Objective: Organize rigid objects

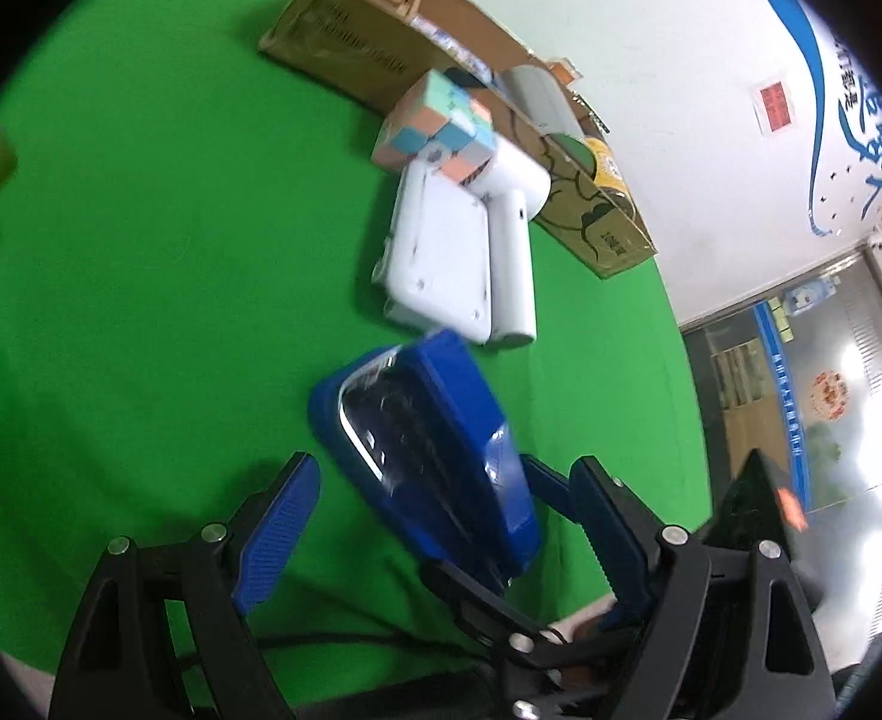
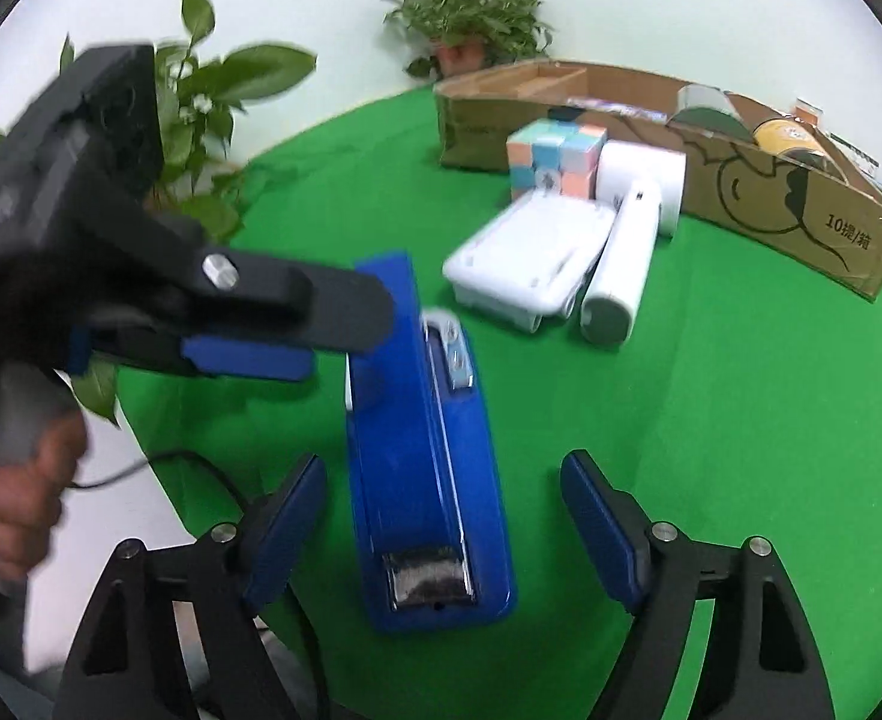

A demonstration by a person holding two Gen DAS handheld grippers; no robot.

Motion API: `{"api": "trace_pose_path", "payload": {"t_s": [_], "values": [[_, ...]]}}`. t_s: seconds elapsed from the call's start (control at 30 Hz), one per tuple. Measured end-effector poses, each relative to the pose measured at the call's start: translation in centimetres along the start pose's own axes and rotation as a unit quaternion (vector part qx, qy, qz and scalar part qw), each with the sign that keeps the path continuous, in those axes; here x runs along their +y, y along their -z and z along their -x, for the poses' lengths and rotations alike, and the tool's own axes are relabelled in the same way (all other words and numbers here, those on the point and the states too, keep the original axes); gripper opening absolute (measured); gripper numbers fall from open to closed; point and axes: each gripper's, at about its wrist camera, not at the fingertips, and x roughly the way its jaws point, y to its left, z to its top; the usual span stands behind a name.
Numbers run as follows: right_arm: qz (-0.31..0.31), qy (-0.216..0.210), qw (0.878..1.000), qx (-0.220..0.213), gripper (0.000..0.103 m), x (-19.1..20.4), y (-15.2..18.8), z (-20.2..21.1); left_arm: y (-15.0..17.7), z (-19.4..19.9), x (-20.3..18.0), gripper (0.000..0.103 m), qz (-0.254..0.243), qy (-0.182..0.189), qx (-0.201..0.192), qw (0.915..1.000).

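Here I have both grippers over a round table (image 2: 711, 420) covered in bright green cloth, its curved edge running along the left and far side in the right wrist view. The blue stapler (image 2: 423, 468) lies flat on the cloth toward the near edge, lengthwise away from me. My right gripper (image 2: 444, 516) stands spread wide with the stapler's near end between its blue pads (image 2: 288, 516), and neither pad presses on it. My left gripper (image 1: 435, 516) is spread as well; seen from the right wrist it reaches in from the left edge, one finger (image 2: 249, 354) crossing in front of the stapler's far end, though I cannot tell whether it touches. A hand (image 2: 18, 498) grips its handle at the left, off the table. Farther in, near the middle of the cloth, a white flat device (image 2: 525, 258) lies just beside a white handheld cylinder (image 2: 621, 264), with a pastel puzzle cube (image 2: 555, 156) behind them. Along the far right edge sits a long open cardboard box (image 2: 789, 204) with printed line art and some rolls inside. Beyond the table are a plain white wall and two leafy potted plants (image 2: 465, 18); the left wrist view shows blue wall graphics (image 1: 813, 90) and a glass partition (image 1: 801, 396).
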Motion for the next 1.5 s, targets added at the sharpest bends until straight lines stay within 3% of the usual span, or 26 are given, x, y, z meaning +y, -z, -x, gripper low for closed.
{"api": "trace_pose_path", "payload": {"t_s": [0.07,0.13,0.23,0.4,0.5,0.53,0.57,0.63,0.83,1.0,1.03,1.07,1.5], "values": [[0.036,0.028,0.999,-0.004,0.069,0.9,0.4,-0.3,0.3,-0.2,0.6,0.085,0.016,0.007,0.010,0.9998],[0.042,0.020,0.999,-0.007,0.053,1.4,0.4,-0.2,0.5,-0.5,0.8,0.085,0.022,0.007,0.016,0.9996],[0.027,0.019,0.999,0.003,0.053,1.5,0.0,-0.4,0.7,-0.5,0.6,0.085,0.019,0.006,0.016,0.9997],[-0.073,-0.034,0.997,0.022,0.053,-0.7,-1.2,-0.4,0.9,-0.8,0.3,0.085,0.019,0.014,0.014,0.9996],[-0.099,-0.048,0.993,0.034,0.052,-1.2,-1.4,-0.4,0.8,-1.2,-0.1,0.085,0.014,0.012,0.013,0.9997],[-0.105,-0.052,0.992,0.038,0.052,-1.2,-1.5,-0.5,0.7,-1.3,-0.2,0.078,0.010,0.013,0.015,0.9998],[-0.112,-0.057,0.991,0.043,0.052,-1.2,-1.6,-0.5,0.8,-1.7,-0.4,0.058,0.006,0.018,0.025,0.9995],[-0.118,-0.058,0.990,0.049,0.052,-1.0,-1.6,-0.4,0.9,-2.4,-0.4,0.057,0.006,0.024,0.038,0.9990],[-0.124,-0.061,0.989,0.048,0.052,-0.6,-1.8,-0.4,1.4,-1.9,-1.2,0.057,-0.008,0.009,0.024,0.9996],[-0.109,-0.055,0.992,0.020,0.051,0.2,-3.3,1.2,0.6,-0.2,-3.2,0.053,-0.045,-0.007,-0.005,0.9989],[-0.104,-0.059,0.993,0.009,0.045,0.4,-3.7,1.6,0.2,0.4,-4.0,0.048,-0.059,-0.011,-0.014,0.9981],[-0.103,-0.055,0.993,0.002,0.045,0.6,-4.1,2.1,-0.1,0.8,-4.5,0.048,-0.067,-0.011,-0.019,0.9975],[-0.115,-0.031,0.991,-0.058,0.045,-0.8,-9.0,3.9,-4.5,1.7,-7.5,0.046,-0.107,0.010,-0.058,0.9925]]}}
